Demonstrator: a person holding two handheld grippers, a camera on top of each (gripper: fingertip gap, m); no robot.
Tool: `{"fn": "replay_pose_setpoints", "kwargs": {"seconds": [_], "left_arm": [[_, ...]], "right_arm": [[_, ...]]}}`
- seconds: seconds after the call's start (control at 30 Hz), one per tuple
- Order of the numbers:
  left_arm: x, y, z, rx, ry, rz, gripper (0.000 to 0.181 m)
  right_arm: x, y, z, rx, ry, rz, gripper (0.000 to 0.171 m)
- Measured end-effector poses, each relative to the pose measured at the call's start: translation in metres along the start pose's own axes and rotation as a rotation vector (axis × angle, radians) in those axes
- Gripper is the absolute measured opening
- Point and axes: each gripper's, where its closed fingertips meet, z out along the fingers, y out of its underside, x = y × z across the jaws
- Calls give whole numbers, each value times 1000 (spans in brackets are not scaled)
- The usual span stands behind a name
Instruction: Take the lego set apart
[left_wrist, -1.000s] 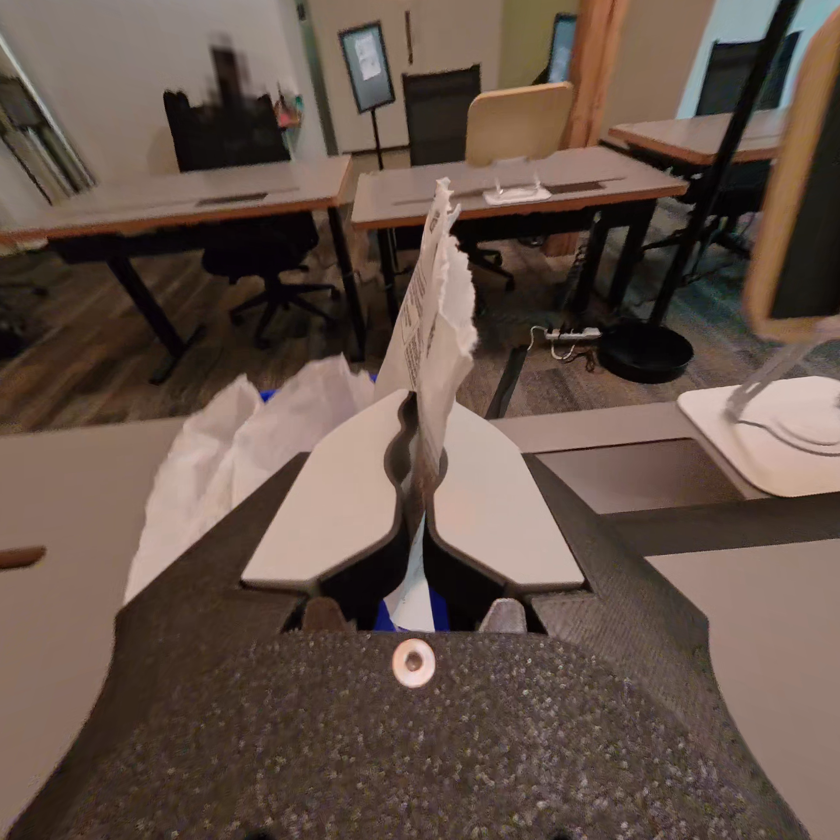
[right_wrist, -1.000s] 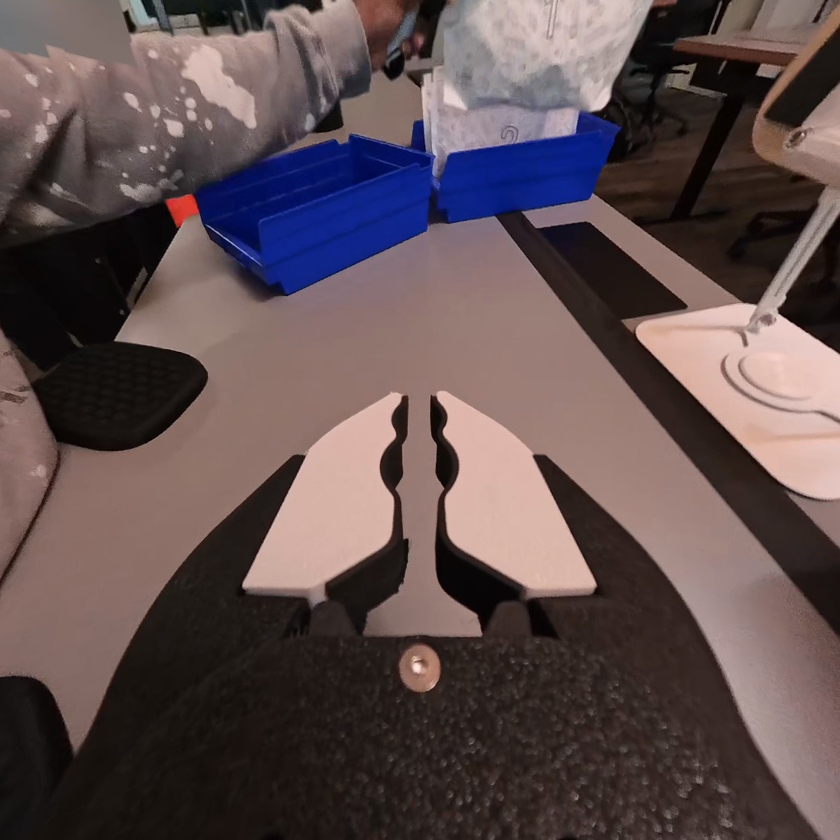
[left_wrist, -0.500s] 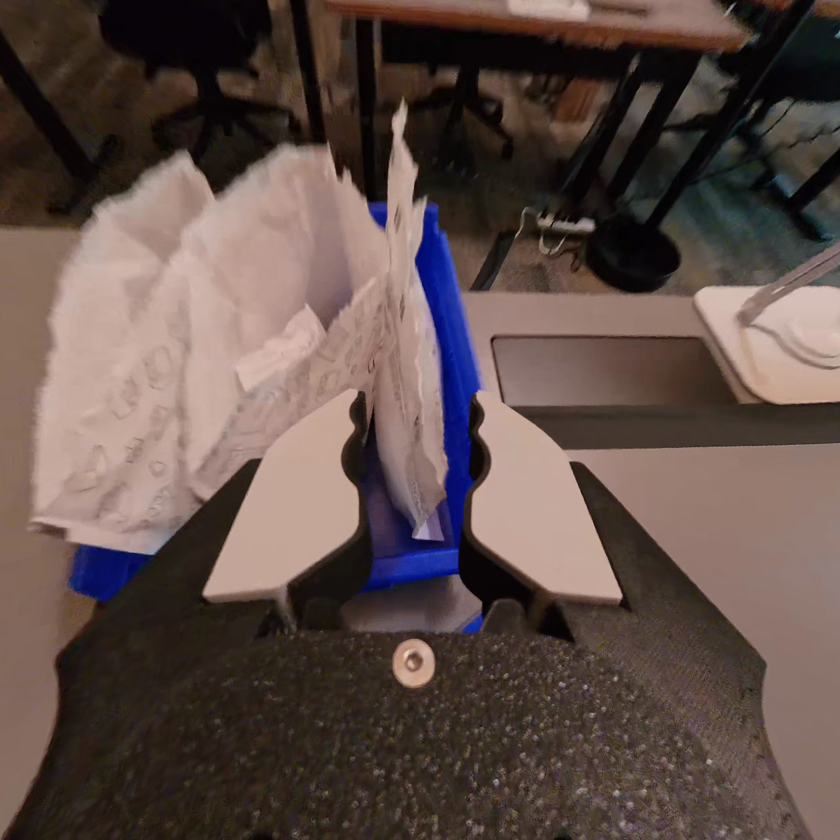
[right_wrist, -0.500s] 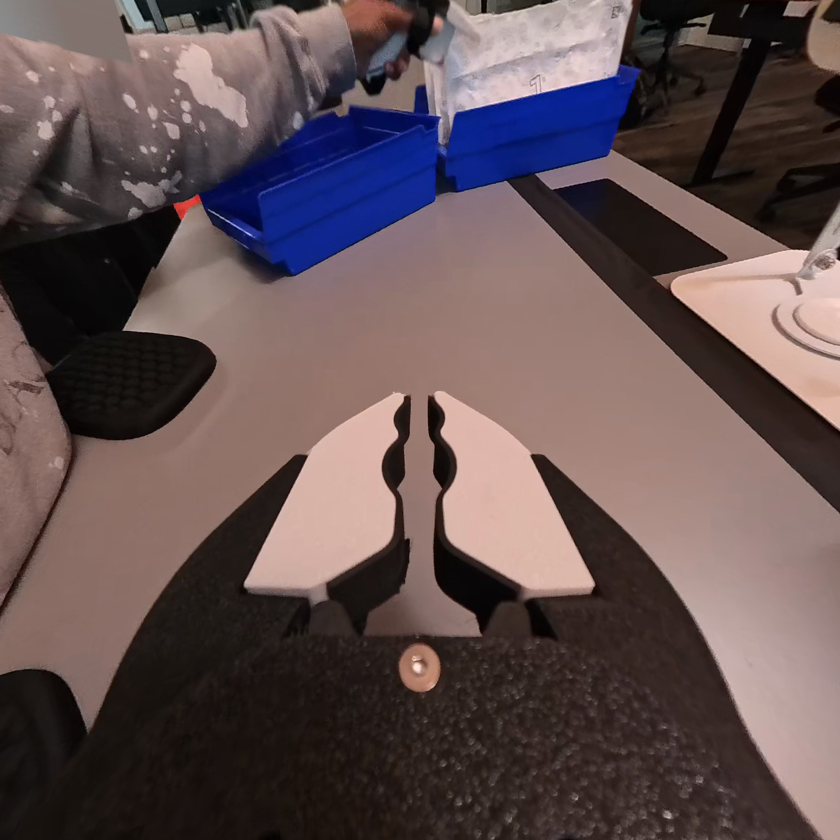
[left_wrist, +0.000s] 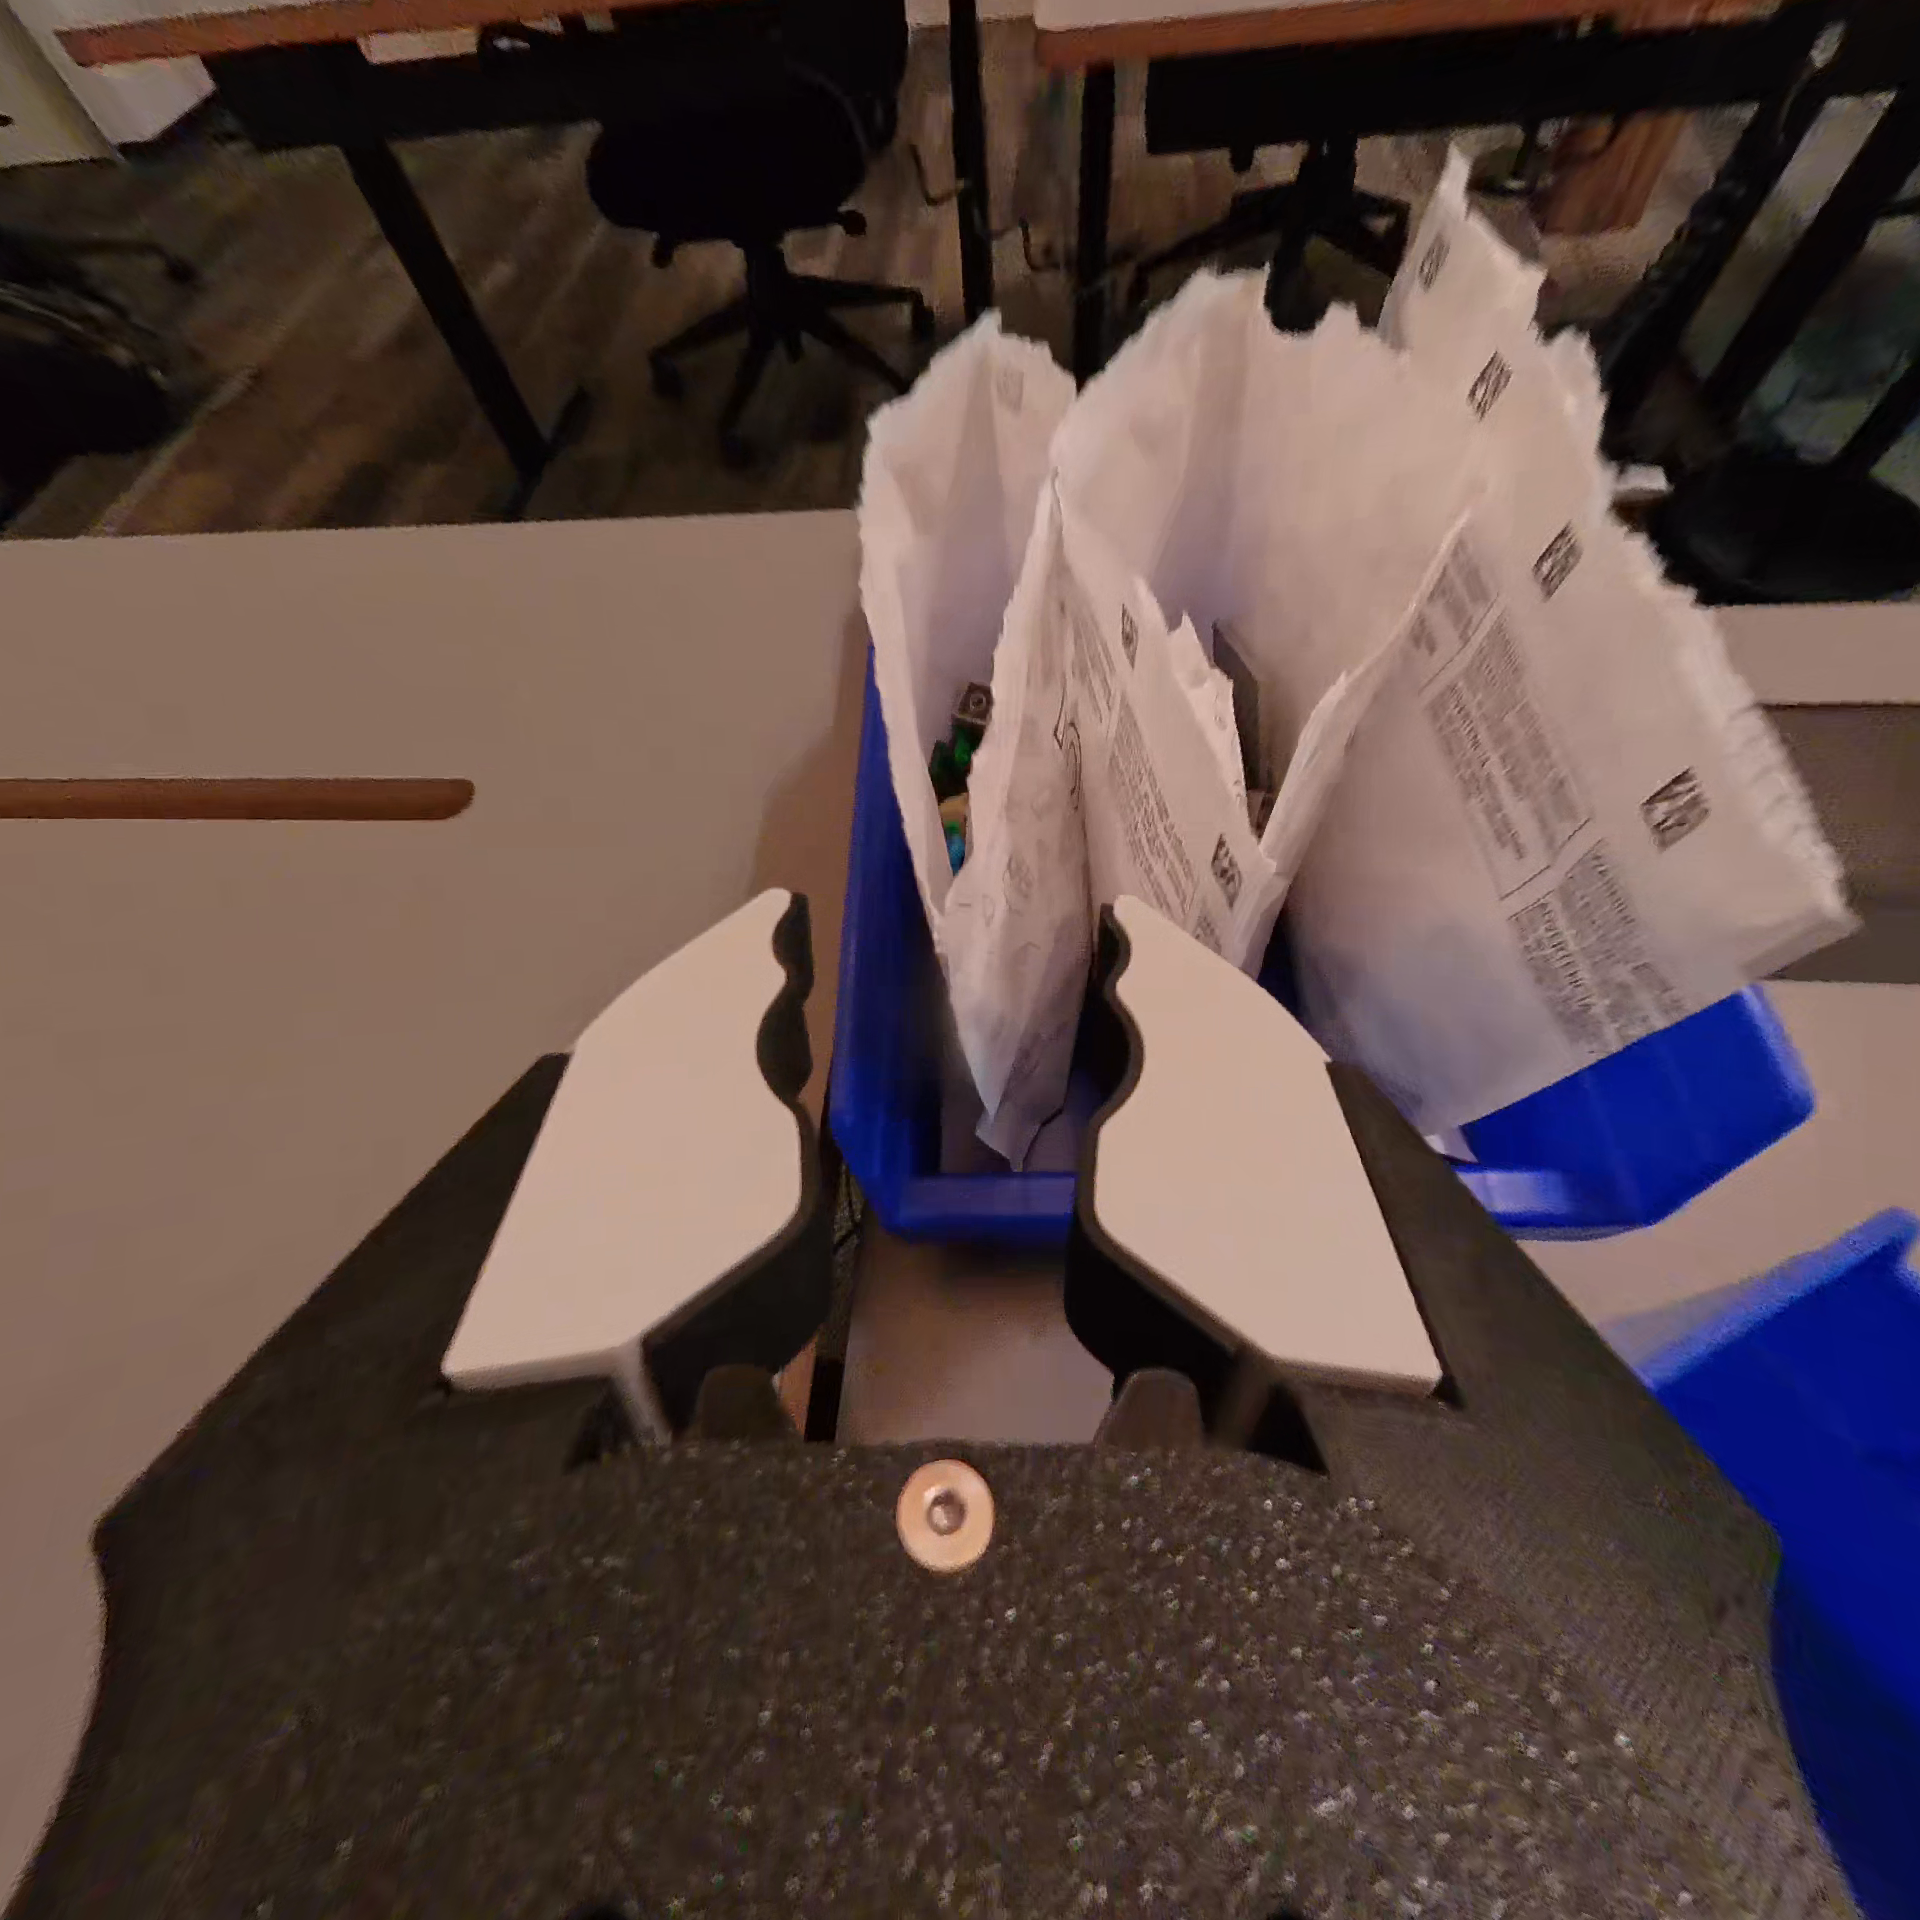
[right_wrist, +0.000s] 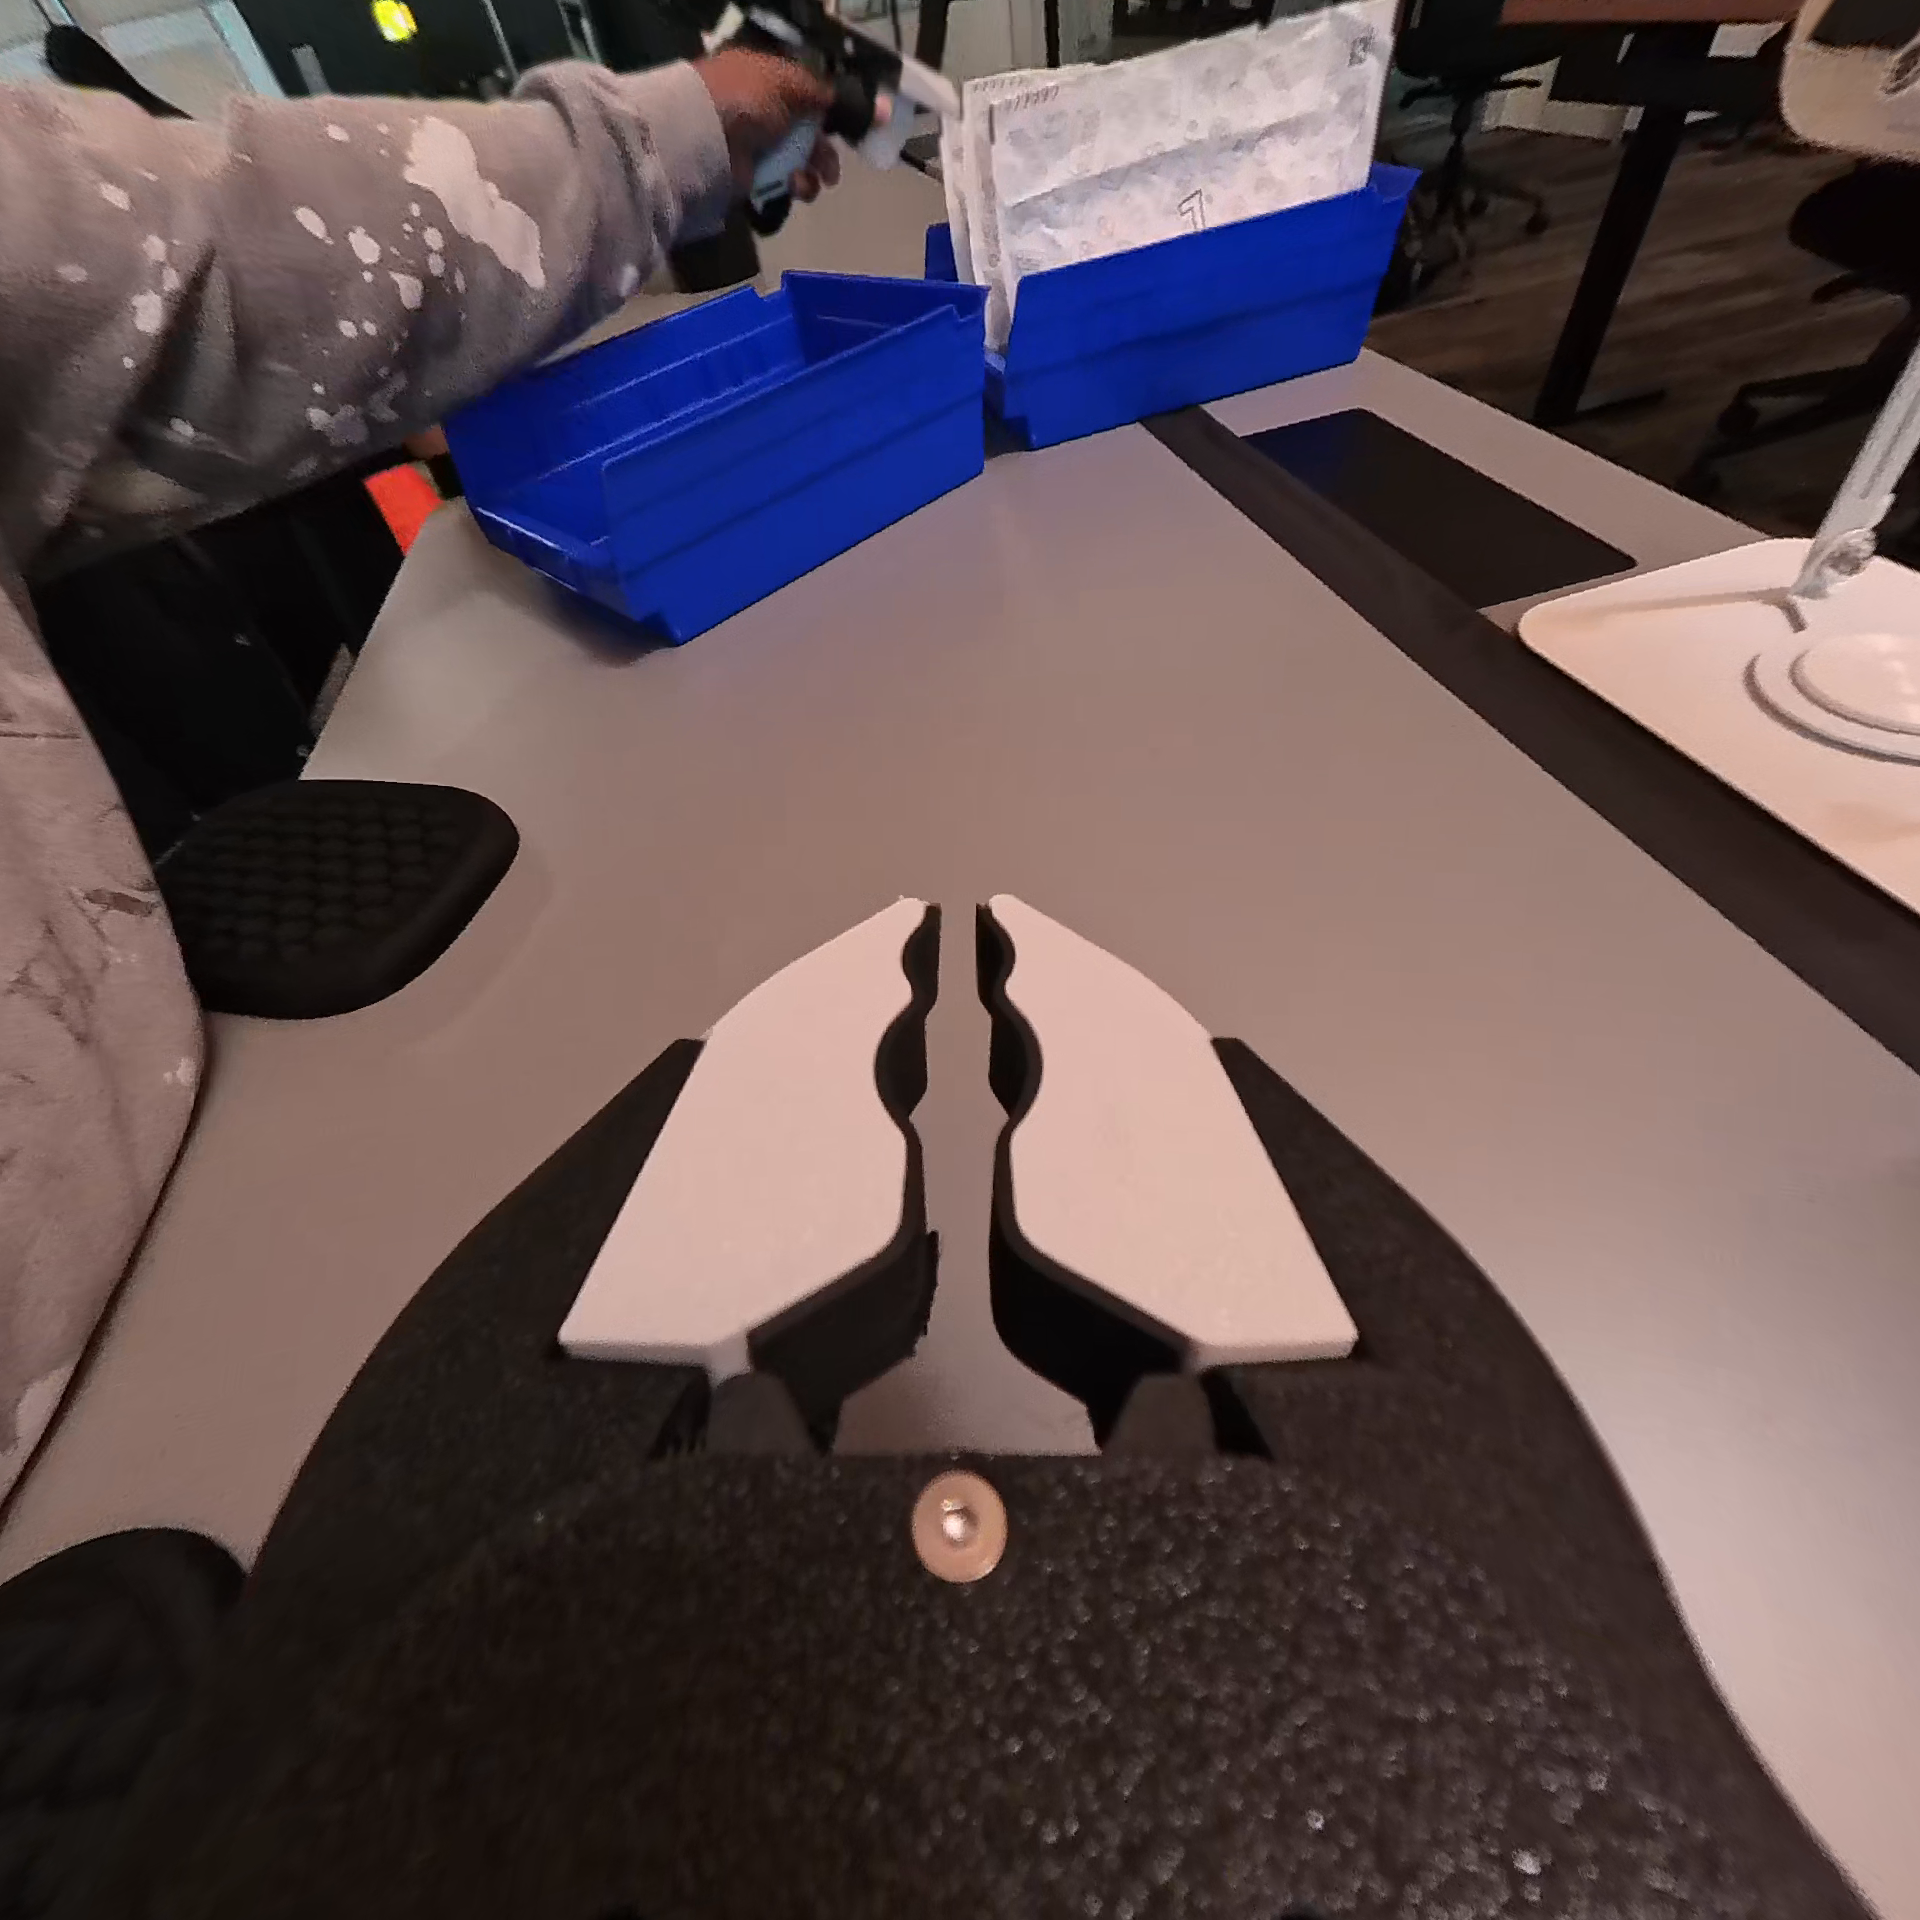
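Lego bags (left_wrist: 1226, 665) upright in blue bin (left_wrist: 883, 1049), left gripper (left_wrist: 951, 935) fingers wide above, right gripper (right_wrist: 958, 920) fingers narrow, empty, over table (right_wrist: 1091, 675)

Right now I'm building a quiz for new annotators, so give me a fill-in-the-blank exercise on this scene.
1. The white paper bags stand in a bin coloured ____.
2. The left claw is ____, with a bag corner between its fingers.
3. The right claw, nearly closed, grips ____ above the grey table.
4. In the right wrist view, the nearer bin holds ____ paper bags.

Missing words: blue; open; nothing; no
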Motion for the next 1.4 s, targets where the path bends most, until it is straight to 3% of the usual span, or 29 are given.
{"fn": "replay_pose_setpoints", "kwargs": {"seconds": [0.13,0.17,0.2,0.37,0.63,0.77,0.9,1.0,1.1,1.27,1.4], "left_arm": [[-6,18,30,-68,-51,46,41],[-8,17,35,-64,-71,65,27],[-9,16,37,-64,-85,82,3],[-11,-26,25,45,-139,102,1],[12,-153,-76,224,-175,277,1],[68,-208,-143,315,-96,379,1],[155,-229,-198,360,57,442,1],[234,-218,-225,369,219,445,1],[325,-184,-241,358,434,416,1],[483,-73,-247,287,774,371,1],[567,23,-231,225,907,253,1]], "right_arm": [[-3,-6,-9,5,34,-16,5],[-4,-7,-11,4,42,-16,5],[-5,-7,-14,3,50,-15,5],[-5,-4,-28,16,90,-10,5],[-4,0,-41,62,98,14,3],[-13,-5,-50,98,85,-10,3],[-25,-12,-63,149,76,-32,3],[-38,-15,-75,182,74,-53,3],[-54,-14,-88,206,71,-74,3],[-76,-3,-115,235,98,-89,3],[-83,14,-134,258,148,-39,2]]}}
